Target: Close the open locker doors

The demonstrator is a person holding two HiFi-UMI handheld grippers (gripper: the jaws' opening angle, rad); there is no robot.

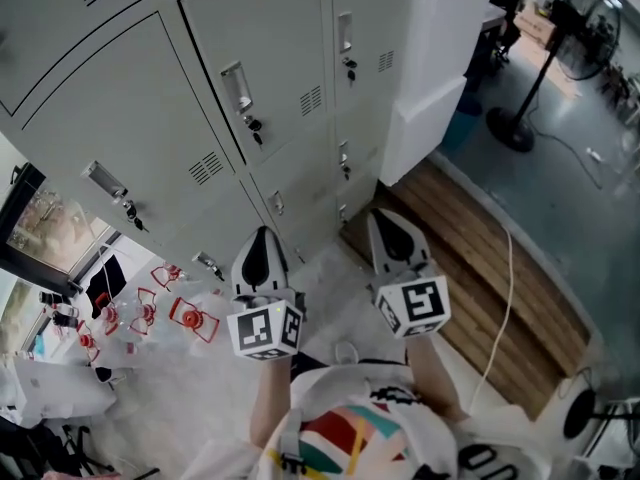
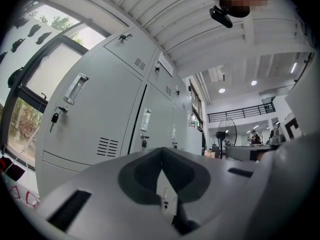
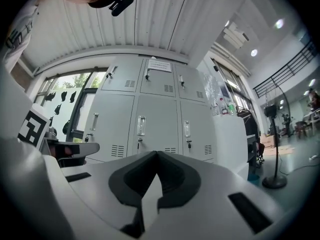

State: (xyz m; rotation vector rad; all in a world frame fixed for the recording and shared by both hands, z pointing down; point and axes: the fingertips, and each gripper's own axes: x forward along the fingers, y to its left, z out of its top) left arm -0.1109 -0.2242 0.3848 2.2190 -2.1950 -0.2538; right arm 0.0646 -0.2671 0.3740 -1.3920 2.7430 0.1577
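While both were held up short of the locker bank, the left claw (image 1: 262,238) had its jaws pressed together on nothing, and the right claw (image 1: 392,230) was likewise closed and empty. Grey metal locker doors (image 1: 270,78) faced both claws without touching them. Every visible door sat flush in its frame, with small dark keys (image 1: 254,126) hanging in the locks. A tall white cabinet (image 1: 440,58) stood just beside the bank. A black pedestal fan (image 1: 520,93) stood well apart. Red frame-like items (image 1: 190,318), too small to identify, sat low at the left.
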